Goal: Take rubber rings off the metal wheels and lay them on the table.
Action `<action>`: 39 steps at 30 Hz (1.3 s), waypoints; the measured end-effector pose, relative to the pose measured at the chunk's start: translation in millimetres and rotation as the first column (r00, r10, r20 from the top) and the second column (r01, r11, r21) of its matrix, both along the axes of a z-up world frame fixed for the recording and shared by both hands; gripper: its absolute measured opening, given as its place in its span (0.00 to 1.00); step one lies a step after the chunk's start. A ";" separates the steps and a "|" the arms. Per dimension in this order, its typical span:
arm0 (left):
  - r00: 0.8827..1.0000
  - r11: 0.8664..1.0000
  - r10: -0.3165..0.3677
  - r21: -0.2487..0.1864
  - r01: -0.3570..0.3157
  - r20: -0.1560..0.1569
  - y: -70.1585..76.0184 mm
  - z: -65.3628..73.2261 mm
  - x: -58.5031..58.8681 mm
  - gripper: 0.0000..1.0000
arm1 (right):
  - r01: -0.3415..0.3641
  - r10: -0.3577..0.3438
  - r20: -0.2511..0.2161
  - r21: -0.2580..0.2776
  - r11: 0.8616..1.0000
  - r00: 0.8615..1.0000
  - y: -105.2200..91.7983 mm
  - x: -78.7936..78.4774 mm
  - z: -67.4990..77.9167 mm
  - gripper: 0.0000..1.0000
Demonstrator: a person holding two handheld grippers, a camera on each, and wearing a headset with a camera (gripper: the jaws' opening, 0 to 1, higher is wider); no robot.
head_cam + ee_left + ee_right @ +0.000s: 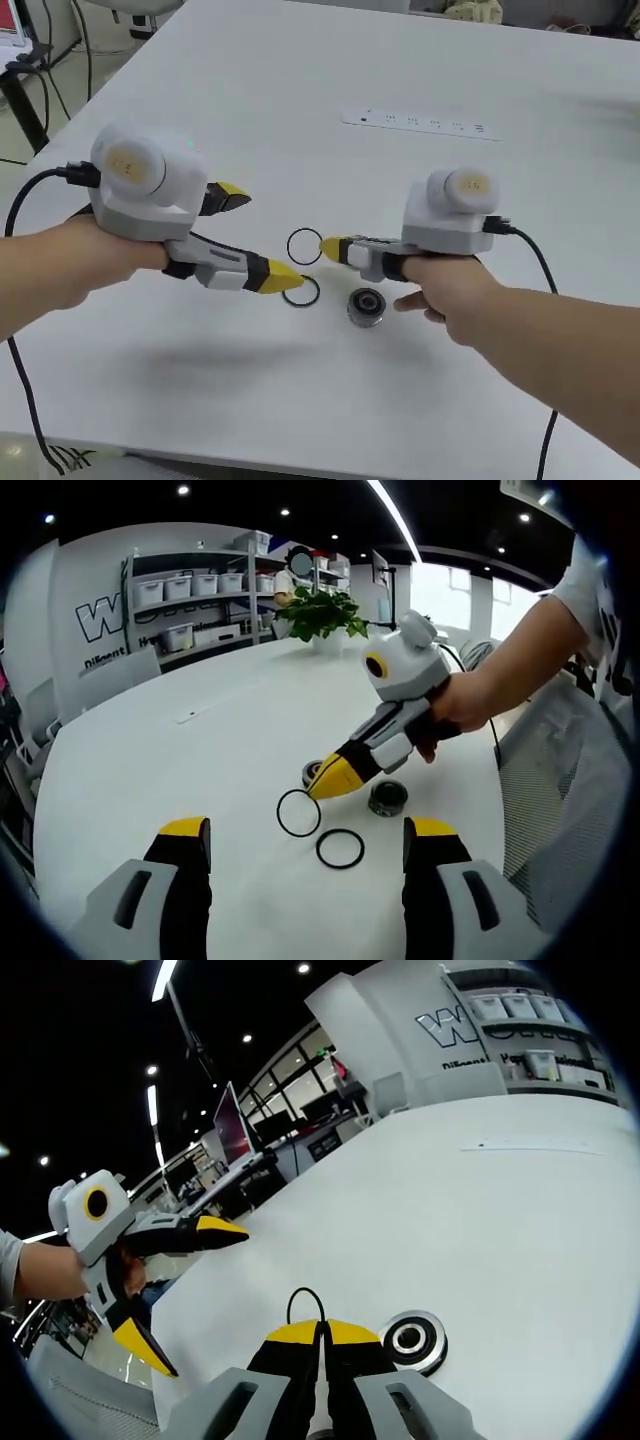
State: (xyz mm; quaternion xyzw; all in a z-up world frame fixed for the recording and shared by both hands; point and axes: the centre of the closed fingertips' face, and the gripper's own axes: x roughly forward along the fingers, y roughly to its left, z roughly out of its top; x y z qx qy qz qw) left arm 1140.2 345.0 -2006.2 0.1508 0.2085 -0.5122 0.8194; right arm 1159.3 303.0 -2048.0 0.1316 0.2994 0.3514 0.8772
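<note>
Jaws of the left gripper (255, 237) are standing wide apart, holding nothing; those of the right gripper (330, 248) are pinching a ring (304, 246) mid-worktop (300, 100). A second ring (301, 292) and a wheel (366, 306) are lying just beside it, toward the near edge.

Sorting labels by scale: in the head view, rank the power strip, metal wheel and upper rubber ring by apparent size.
1. power strip: longest, though farthest from the camera.
2-3. metal wheel and upper rubber ring: about equally wide, so left unranked.
</note>
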 end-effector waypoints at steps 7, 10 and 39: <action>1.000 1.000 0.002 0.002 -0.002 -0.004 0.5 -1.2 -0.5 0.77 | -0.011 0.010 -0.005 -0.021 1.000 1.000 -1.0 -0.9 -5.7 0.00; 1.000 1.000 -0.001 0.005 0.001 -0.003 0.3 -1.9 -1.4 0.77 | -0.013 0.013 -0.006 -0.019 1.000 1.000 -1.0 -0.1 -6.9 0.00; 1.000 1.000 0.002 0.018 -0.002 -0.017 2.9 -7.0 -1.9 0.77 | -0.035 0.037 0.016 -0.094 0.995 0.999 -2.8 2.3 -15.2 0.04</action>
